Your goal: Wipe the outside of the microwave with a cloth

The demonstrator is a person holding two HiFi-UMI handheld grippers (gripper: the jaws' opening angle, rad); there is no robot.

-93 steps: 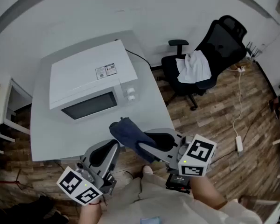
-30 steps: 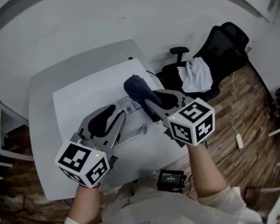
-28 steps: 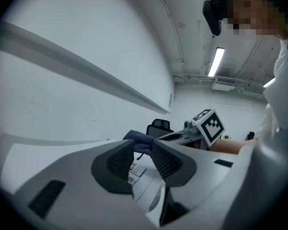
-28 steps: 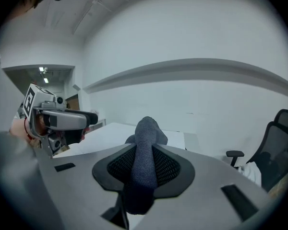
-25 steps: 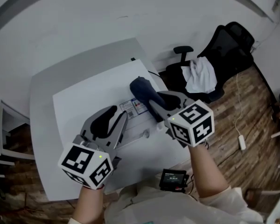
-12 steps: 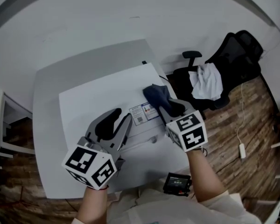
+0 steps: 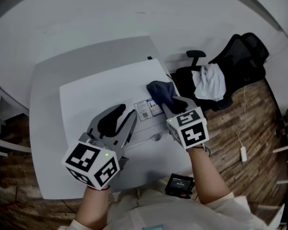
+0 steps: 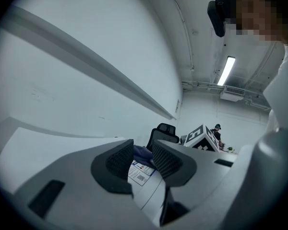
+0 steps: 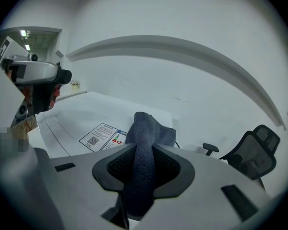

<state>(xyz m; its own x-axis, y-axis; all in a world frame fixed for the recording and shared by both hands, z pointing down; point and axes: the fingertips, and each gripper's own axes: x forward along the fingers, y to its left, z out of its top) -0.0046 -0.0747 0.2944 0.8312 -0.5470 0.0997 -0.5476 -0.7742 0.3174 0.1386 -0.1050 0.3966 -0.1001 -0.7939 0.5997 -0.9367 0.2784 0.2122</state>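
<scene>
Head view: right gripper [image 7: 172, 101] clamps the dark blue cloth [image 7: 159, 90] on the microwave [image 7: 96, 97] top, center-right; left gripper [image 7: 126, 115] hovers lower-left, jaws narrowly apart, empty.

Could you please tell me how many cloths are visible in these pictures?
2: a dark blue cloth gripped in the right tongs over the microwave, and a white cloth draped on the office chair. None seems hidden.

Head view: high above, steeply down onto microwave [image 7: 101, 95] top. Left gripper view: low, nearly level across that top toward chair [image 8: 164, 130]. Right gripper view: close, tilted down. All three share label [image 7: 148, 110].
</scene>
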